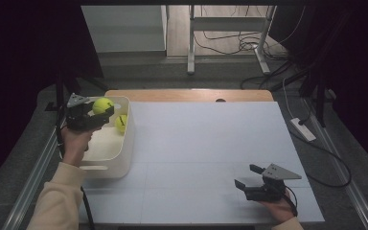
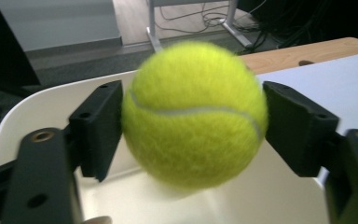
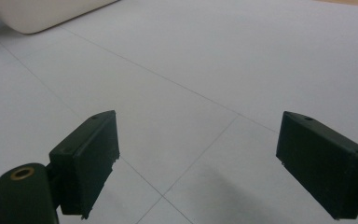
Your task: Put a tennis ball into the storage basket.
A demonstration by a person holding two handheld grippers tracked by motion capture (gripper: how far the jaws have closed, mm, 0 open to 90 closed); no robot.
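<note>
High view: left gripper (image 1: 106, 112) cradles a tennis ball (image 1: 102, 105) (jaws barely touching) above the white bin (image 1: 124, 153); right gripper (image 1: 245, 176) gapes wide.

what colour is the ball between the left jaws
Yellow-green with a pale curved seam; the ball shows best in the left gripper view.

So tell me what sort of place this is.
Probably a lab or workshop set up for recording: a white-topped table stands on a grey floor amid loose black cables, with dark curtains at both sides and bare metal desk legs behind.
</note>
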